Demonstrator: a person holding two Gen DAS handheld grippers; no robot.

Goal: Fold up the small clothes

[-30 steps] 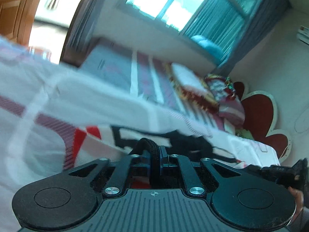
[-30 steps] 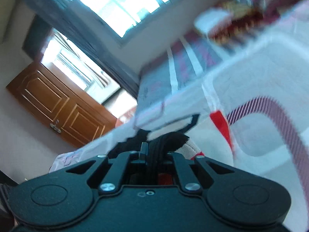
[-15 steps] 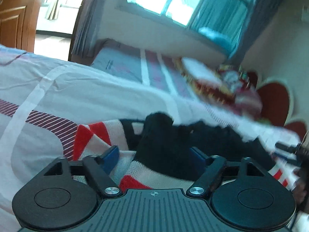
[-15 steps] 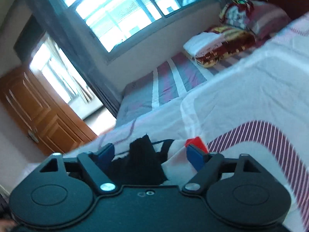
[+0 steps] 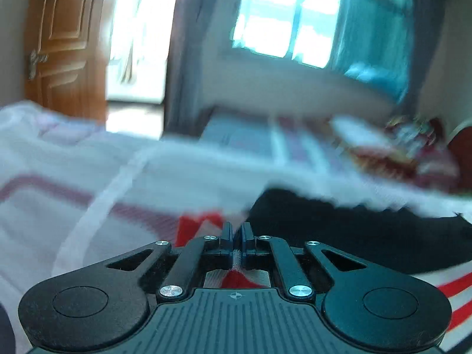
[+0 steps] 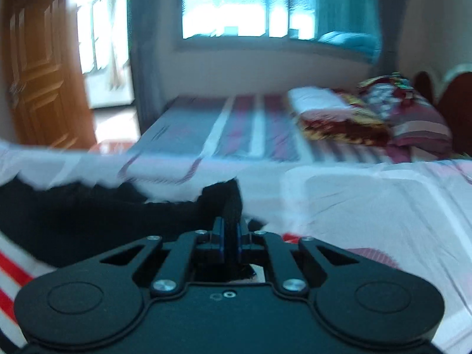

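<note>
your left gripper [image 5: 235,231] and right gripper [image 6: 231,226] pinch the sweater [image 6: 88,206]; uneven lifting may skew its fold

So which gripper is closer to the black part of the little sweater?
Right. The right gripper is shut on the black part of the sweater itself. The left gripper pinches the red and white knit, with the black lying off to its right.
</note>
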